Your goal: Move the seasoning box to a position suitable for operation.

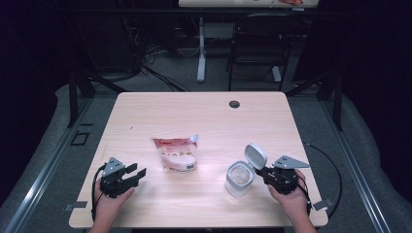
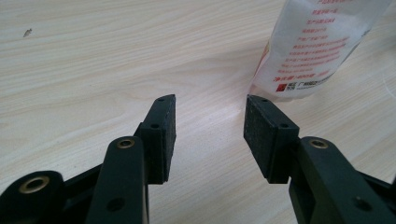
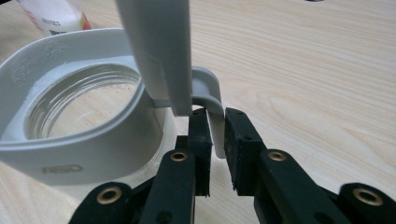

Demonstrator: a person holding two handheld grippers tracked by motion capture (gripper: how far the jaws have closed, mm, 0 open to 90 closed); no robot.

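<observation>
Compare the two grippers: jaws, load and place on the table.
The left gripper has its jaws wide apart and empty; the right gripper is shut on the jar's handle tab. The left sits at the table's near left, short of the pouch; the right sits near right, against the jar. Both are black and hand-held.

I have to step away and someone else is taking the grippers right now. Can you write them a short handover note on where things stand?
Right gripper: shut on the handle of the clear jar, near the table's front right.
Jar lid: already flipped open, standing up at the hinge; the jar looks empty.
Left gripper: open, holding nothing, low over the table at front left, jaws aimed toward the pouch.
Pouch: lying mid-table, between the grippers, cap at its far right corner, untouched.
Done: jar opened and steadied.
Left, probably: pick up the pouch and empty it into the jar.
</observation>
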